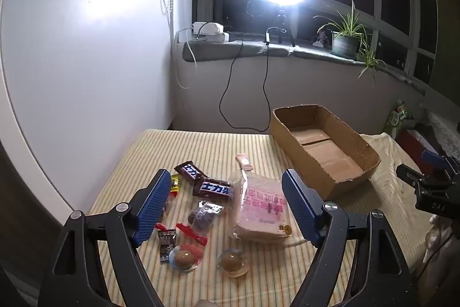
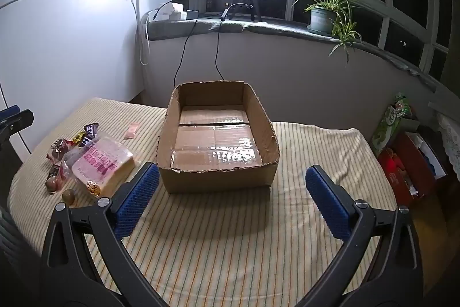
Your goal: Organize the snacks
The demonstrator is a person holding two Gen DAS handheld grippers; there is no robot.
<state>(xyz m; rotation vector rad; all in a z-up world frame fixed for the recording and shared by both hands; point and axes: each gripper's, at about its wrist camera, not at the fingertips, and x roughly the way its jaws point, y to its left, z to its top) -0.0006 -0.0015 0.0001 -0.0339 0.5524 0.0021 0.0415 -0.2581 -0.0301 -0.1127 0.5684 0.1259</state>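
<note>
Your left gripper is hovering over the snack pile with its blue pads spread wide and gripping nothing. The left pad is covering part of a yellow-wrapped candy and whatever is lying behind it, so you are not seeing the whole pile. Just right of that, two brown chocolate bars are lying end to end, their long axes running from upper left to lower right. Below them a small dark snack in clear wrap is sitting, with a red wrapper and a dark sachet nearby; their print is too blurred to read. Two round brown pieces in clear casing are resting nearest the camera, well apart from each other. The bagged sliced bread is lying flat, its long axis pointing away from you and its twisted neck toward the far edge, beside one small pink packet. Right of the bread, the cardboard box is standing open on the striped tablecloth, its long axis angling away to the left.

Your right gripper is facing the box's near wall, its pads also standing wide apart with nothing between them. At the far right, the shelf clutter is getting cut off and is hard to make out.
</note>
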